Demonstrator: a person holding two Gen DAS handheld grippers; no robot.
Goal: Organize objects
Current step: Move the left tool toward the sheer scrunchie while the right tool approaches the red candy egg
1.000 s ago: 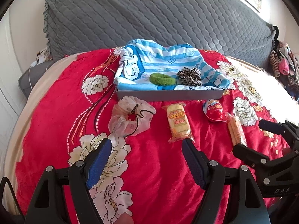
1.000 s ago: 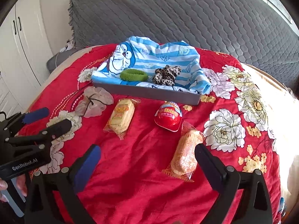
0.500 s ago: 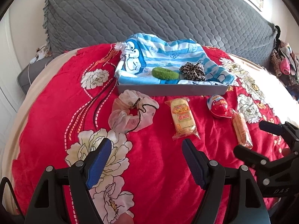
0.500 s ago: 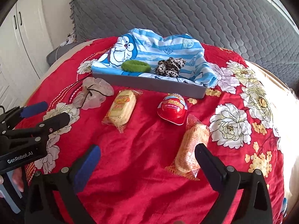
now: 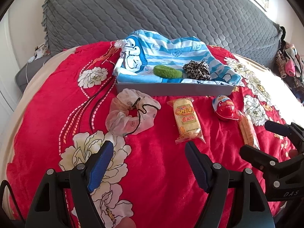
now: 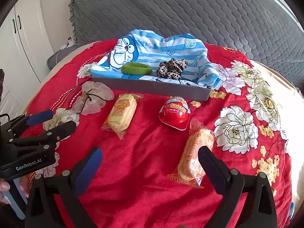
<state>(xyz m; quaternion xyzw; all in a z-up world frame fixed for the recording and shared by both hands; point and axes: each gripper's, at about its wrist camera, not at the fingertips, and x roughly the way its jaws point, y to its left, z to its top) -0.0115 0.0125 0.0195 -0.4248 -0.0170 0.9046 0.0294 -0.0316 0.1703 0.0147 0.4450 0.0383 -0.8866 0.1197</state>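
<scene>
Hovering, left gripper (image 5: 149, 150): held above the red flowered blanket (image 5: 161, 171), jaws spread wide with nothing between the blue pads, just short of the sheer scrunchie and the yellow snack pack.
Right gripper (image 6: 150, 156): also above the blanket, jaws wide apart and gripping nothing; its right finger (image 6: 212, 165) sits in front of the near end of the orange snack pack.
Grey tray (image 5: 174, 90): lies at the far side of the blanket, before a grey quilted cover (image 5: 152, 9); it is lined with a blue-and-white striped cartoon cloth (image 5: 161, 51).
Green hair tie (image 5: 167, 71): inside the tray, on the cloth, left of centre.
Leopard scrunchie (image 5: 197, 70): inside the tray, just right of the green hair tie.
Sheer scrunchie (image 5: 131, 116): on the blanket outside the tray, close to its front left corner, with a thin black cord lying across it.
Yellow snack pack (image 5: 187, 120): on the blanket in front of the tray, between the sheer scrunchie and the red egg.
Red egg (image 6: 175, 112): a red egg-shaped package in front of the tray's right end.
Orange snack pack (image 6: 195, 155): nearest the right gripper, just beside the red egg.
Person: a few fingertips (image 6: 4, 187) show at the lower left edge of the right wrist view.
</scene>
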